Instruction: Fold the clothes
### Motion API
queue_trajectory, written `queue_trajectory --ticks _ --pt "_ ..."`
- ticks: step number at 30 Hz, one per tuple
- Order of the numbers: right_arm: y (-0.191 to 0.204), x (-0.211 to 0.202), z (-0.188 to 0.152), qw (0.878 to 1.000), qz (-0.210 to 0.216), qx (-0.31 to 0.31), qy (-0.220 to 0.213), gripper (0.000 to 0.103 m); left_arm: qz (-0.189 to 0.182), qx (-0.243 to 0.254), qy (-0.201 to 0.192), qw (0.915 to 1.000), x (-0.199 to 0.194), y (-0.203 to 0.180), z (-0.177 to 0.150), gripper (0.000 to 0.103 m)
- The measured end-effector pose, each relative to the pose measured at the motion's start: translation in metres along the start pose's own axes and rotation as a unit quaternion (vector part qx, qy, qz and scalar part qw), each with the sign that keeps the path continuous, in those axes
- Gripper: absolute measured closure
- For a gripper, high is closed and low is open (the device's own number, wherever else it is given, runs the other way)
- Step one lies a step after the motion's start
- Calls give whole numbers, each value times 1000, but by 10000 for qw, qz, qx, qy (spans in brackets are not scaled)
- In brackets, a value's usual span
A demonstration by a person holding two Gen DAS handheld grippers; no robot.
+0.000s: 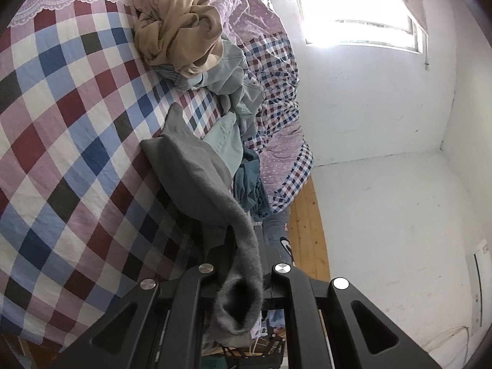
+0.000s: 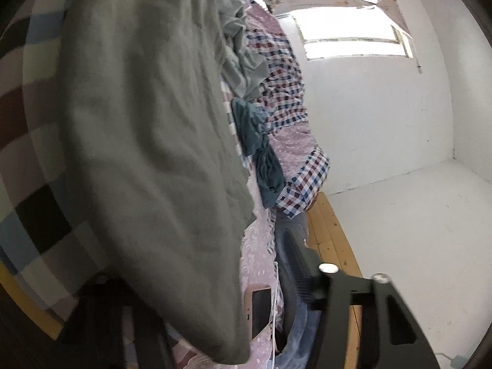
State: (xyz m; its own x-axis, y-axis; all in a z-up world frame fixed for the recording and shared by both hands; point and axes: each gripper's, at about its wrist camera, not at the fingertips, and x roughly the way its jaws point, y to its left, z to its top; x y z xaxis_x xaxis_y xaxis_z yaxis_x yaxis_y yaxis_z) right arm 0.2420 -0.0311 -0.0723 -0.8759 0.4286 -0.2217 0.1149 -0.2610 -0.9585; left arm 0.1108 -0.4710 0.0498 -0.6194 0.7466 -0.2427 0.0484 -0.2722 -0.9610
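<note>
My left hand-held gripper (image 1: 243, 272) pinches the grey garment (image 1: 196, 172) off the bed (image 1: 61, 123), right hand-held gripper's state I can't tell, w/ tan (image 1: 178, 24) & pale-blue clothes (image 1: 230, 70) heaped unfolded.

Both the left gripper (image 1: 243, 264) and the right gripper (image 2: 295, 264) were matte black, with cut-out finger arms and round silver screws.
</note>
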Motion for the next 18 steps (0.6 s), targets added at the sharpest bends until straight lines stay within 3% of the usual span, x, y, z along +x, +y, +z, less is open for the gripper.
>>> queue_trajectory --ticks 5,18 --pt "1 1 1 9998 199 -4 25 88 210 124 22 9997 -1 0 -3 95" --pt "-55 -9 17 9959 324 838 -40 92 549 417 -39 9976 -8 -5 -7 95"
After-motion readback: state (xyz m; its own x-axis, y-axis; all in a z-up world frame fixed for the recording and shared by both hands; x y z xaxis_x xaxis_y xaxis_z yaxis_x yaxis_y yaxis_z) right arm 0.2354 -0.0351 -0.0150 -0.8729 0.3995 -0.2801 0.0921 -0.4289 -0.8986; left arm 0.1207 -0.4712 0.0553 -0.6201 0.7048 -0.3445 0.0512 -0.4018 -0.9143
